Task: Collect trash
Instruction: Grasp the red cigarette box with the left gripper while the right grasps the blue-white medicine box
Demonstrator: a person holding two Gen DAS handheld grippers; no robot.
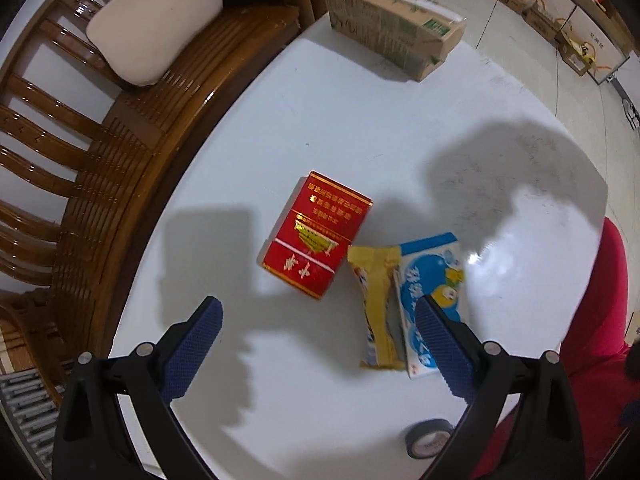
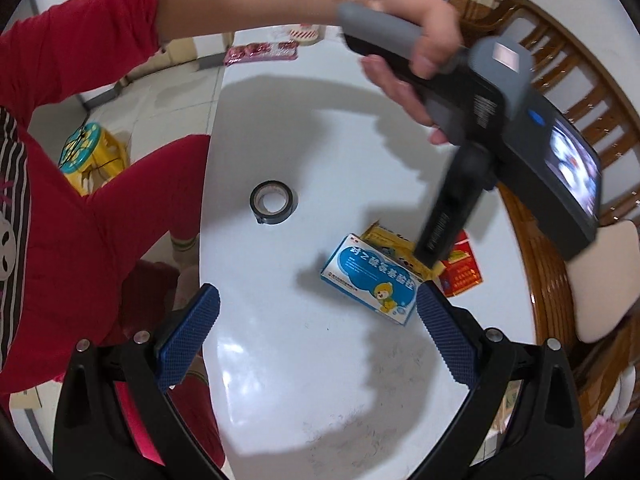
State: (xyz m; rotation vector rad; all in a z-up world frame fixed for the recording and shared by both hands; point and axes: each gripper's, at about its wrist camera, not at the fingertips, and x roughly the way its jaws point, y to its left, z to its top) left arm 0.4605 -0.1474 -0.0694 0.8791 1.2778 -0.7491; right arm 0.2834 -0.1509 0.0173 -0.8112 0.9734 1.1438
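Note:
On the white table (image 1: 360,128) lie a red cigarette pack (image 1: 316,236), a yellow snack wrapper (image 1: 378,304) and a blue-and-white medicine box (image 1: 432,288), side by side. My left gripper (image 1: 320,316) is open and empty, held above the table just in front of them. In the right wrist view my right gripper (image 2: 318,304) is open and empty above the table, with the medicine box (image 2: 370,278) near its right finger. The wrapper (image 2: 390,240) and red pack (image 2: 462,272) are partly hidden behind the left gripper's body (image 2: 512,136), held in a hand.
A roll of grey tape (image 2: 274,202) lies on the table; it also shows in the left wrist view (image 1: 428,438). A cardboard carton (image 1: 394,20) stands at the table's far end. A wooden bench (image 1: 100,152) with a cushion (image 1: 152,28) runs along one side. The person in red (image 2: 80,160) stands opposite.

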